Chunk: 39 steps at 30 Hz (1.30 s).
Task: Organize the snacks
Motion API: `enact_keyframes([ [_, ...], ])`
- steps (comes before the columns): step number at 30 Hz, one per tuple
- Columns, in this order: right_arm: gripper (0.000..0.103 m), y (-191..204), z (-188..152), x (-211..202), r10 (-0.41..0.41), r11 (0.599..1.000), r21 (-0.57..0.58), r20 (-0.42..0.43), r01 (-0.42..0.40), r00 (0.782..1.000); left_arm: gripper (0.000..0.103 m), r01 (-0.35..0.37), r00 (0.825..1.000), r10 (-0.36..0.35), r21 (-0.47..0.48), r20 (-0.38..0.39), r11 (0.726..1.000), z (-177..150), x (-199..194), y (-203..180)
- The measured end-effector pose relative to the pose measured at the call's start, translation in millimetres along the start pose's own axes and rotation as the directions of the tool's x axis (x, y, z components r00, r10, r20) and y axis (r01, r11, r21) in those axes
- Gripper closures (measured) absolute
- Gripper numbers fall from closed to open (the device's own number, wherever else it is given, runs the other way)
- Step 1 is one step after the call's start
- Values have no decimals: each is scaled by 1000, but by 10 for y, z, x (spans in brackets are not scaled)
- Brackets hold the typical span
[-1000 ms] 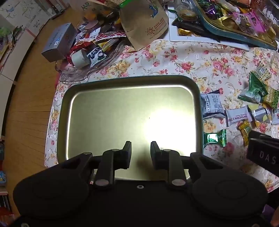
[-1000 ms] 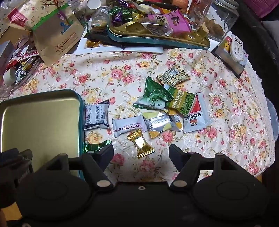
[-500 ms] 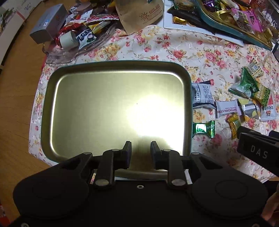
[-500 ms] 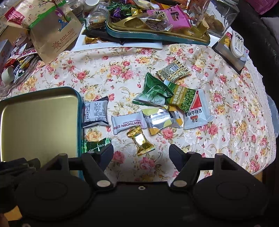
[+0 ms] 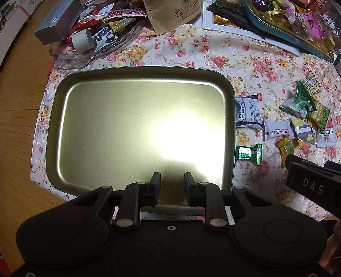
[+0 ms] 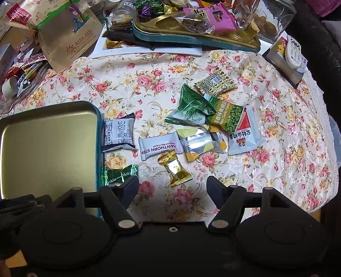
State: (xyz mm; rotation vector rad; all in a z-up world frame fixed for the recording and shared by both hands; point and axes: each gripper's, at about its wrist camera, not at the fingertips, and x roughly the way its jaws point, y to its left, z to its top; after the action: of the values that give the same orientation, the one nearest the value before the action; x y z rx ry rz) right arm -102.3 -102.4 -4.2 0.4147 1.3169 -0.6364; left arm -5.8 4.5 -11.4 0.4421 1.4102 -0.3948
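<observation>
An empty gold metal tray with a teal rim (image 5: 231, 110) lies on the floral cloth; it also shows in the right wrist view (image 6: 99, 136). Several wrapped snacks lie right of it: a green Meltykiss candy (image 6: 119, 175), a gold candy (image 6: 174, 169), a white Hawthorn strip pack (image 6: 158, 148), a grey packet (image 6: 119, 132) and a green pea pack (image 6: 228, 116). My left gripper (image 5: 172, 183) hovers over the tray's near edge, jaws a small gap apart and empty. My right gripper (image 6: 172, 185) is wide open and empty, just short of the gold candy.
A second tray heaped with sweets (image 6: 191, 40) sits at the back on a white board. A brown paper bag (image 6: 68, 40), a glass dish of wrappers (image 5: 89, 53), a grey box (image 5: 57, 21) and a glass jar (image 6: 266, 19) crowd the far side. The table edge falls off left.
My left gripper has pulled back toward the tray's near edge, so the whole tray now shows. My right gripper has barely moved and stays open.
</observation>
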Motion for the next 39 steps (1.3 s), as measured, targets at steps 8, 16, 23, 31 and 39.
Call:
enact_keyframes([
  [8, 30, 9, -1, -2, 4, 1000, 2, -3, -4, 1000, 69, -2, 1000, 2, -4, -4, 1000, -7, 14, 12],
  [16, 30, 16, -6, 10, 3, 1000, 0, -8, -3, 1000, 69, 2, 1000, -2, -7, -13, 1000, -12, 24, 16],
  [23, 30, 19, -6, 18, 5, 1000, -2, -16, -5, 1000, 69, 10, 1000, -10, -10, -24, 1000, -13, 28, 5],
  [31, 31, 11, 1, 51, 3, 1000, -3, -30, -3, 1000, 69, 28, 999, -29, -19, -40, 999, 1, 28, -12],
  [39, 31, -354, 150, 44, 27, 997, 73, -4, -27, 1000, 70, 53, 998, -50, -54, 43, 997, 141, -210, -78],
])
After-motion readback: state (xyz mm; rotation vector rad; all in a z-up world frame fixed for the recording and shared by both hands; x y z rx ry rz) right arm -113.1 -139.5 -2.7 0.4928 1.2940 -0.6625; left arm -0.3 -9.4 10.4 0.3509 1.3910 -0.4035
